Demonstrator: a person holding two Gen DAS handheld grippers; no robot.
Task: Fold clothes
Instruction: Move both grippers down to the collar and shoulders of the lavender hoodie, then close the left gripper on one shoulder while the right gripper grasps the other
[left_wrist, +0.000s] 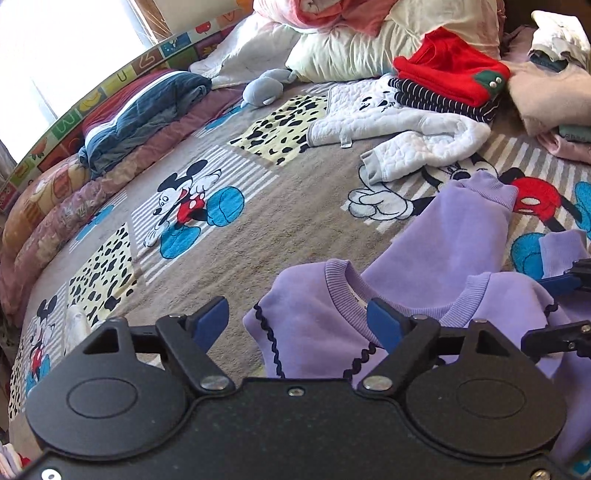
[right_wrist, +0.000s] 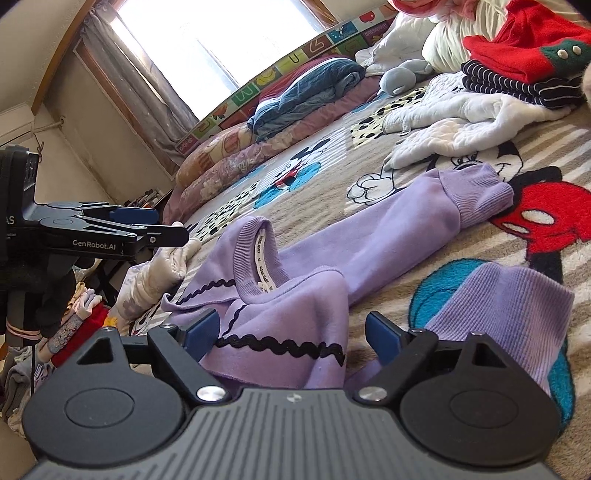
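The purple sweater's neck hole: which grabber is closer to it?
Left, as far as the views show. The left gripper hovers open right at the purple sweater collar. The right gripper is open lower down, over the chest trim.

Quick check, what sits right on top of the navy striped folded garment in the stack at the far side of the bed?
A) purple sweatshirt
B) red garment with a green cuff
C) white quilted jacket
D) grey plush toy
B: the red garment with its green cuff lies directly on the navy striped garment, while the white quilted jacket lies below the stack.
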